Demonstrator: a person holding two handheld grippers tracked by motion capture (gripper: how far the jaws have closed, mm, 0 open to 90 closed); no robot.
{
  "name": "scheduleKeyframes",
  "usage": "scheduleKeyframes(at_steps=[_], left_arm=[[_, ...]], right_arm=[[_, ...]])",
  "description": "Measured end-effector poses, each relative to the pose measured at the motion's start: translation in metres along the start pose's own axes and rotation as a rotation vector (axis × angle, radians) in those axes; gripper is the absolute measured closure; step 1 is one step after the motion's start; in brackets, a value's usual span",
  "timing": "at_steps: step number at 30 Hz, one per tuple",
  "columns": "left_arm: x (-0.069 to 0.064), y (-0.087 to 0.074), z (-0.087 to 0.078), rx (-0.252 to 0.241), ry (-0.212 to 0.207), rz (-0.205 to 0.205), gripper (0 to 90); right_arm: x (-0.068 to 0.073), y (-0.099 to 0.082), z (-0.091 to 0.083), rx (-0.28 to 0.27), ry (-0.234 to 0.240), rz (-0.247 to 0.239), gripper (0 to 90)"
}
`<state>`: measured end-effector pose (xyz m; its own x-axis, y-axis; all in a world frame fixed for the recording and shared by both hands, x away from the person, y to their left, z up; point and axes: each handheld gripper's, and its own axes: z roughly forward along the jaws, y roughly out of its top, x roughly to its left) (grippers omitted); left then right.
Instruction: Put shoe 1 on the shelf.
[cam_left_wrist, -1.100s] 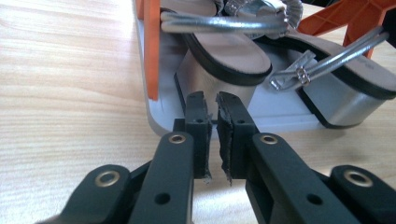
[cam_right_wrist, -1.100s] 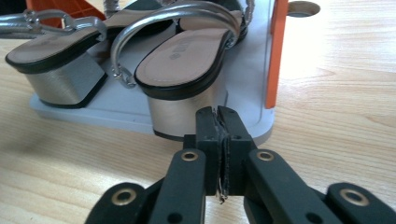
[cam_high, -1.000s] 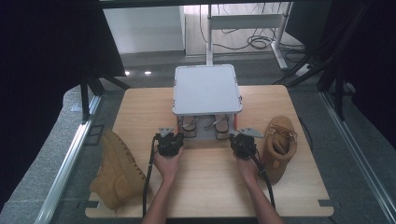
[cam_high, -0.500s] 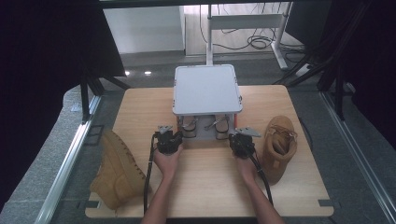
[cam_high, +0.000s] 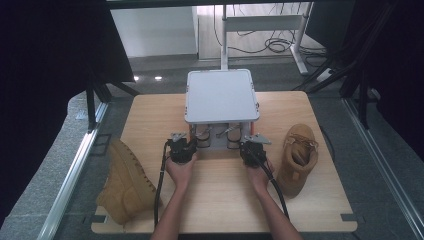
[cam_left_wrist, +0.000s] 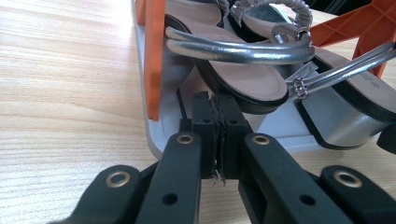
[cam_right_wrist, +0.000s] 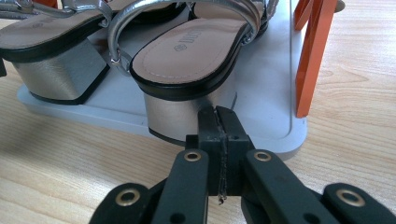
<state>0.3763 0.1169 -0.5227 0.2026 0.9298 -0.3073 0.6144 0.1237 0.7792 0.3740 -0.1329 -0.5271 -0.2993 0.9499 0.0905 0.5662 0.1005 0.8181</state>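
**Both grippers closed at the foot of the shoe rack**

While the person's hands rest on the wooden table (cam_high: 225, 210), both grippers point at the low shelf of a small grey rack (cam_high: 222, 95) standing at the middle of the table. Far left, a tan boot (cam_high: 125, 182) lies on its side at the table's edge, partly overhanging it. Next to it, well apart, the left gripper (cam_high: 182, 145) sits just in front of the rack's left half; its jaws have just been closing and now meet pad to pad with nothing between them, their tips close under the toe end of a silver-strapped sandal (cam_left_wrist: 243, 77) on the rack's bottom tray, beside an orange post (cam_left_wrist: 154, 56). The right gripper (cam_high: 250, 148) is clenched too, empty, its tips just before the silver block heel of the second sandal (cam_right_wrist: 191, 60) on the same tray. Far right, another tan boot (cam_high: 297, 157) stands upright near the right hand.
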Motion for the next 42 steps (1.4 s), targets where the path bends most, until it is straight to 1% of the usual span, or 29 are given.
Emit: scheduleKeyframes(at_steps=[7, 9, 12, 15, 16, 29, 37, 42], left_arm=[[-0.001, 0.000, 0.001, 0.006, -0.001, 0.000, 89.6], [-0.001, 0.000, 0.001, 0.008, -0.003, 0.002, 89.6], [-0.001, 0.000, 0.001, 0.011, -0.002, 0.006, 89.5], [-0.002, 0.000, 0.001, 0.013, -0.001, 0.008, 89.8], [-0.002, 0.000, 0.001, 0.013, -0.004, 0.007, 89.7], [-0.006, 0.000, 0.003, 0.021, -0.018, 0.019, 89.7], [-0.007, 0.000, 0.003, 0.024, -0.026, 0.015, 89.8], [-0.009, 0.001, 0.004, 0.030, -0.033, 0.028, 89.7]], right_arm=[[0.000, 0.001, 0.002, -0.006, 0.001, 0.005, 89.6], [0.001, 0.001, 0.003, -0.006, 0.007, 0.002, 89.6], [0.002, 0.001, 0.004, -0.006, 0.018, 0.018, 89.6], [0.004, 0.003, 0.005, -0.001, 0.030, 0.021, 89.5], [0.004, 0.003, 0.005, -0.001, 0.024, 0.017, 89.5], [0.014, 0.008, 0.011, -0.004, 0.043, 0.004, 89.6], [0.017, 0.008, 0.013, -0.006, 0.052, -0.004, 89.5], [0.019, 0.009, 0.013, -0.007, 0.051, -0.005, 89.5]])
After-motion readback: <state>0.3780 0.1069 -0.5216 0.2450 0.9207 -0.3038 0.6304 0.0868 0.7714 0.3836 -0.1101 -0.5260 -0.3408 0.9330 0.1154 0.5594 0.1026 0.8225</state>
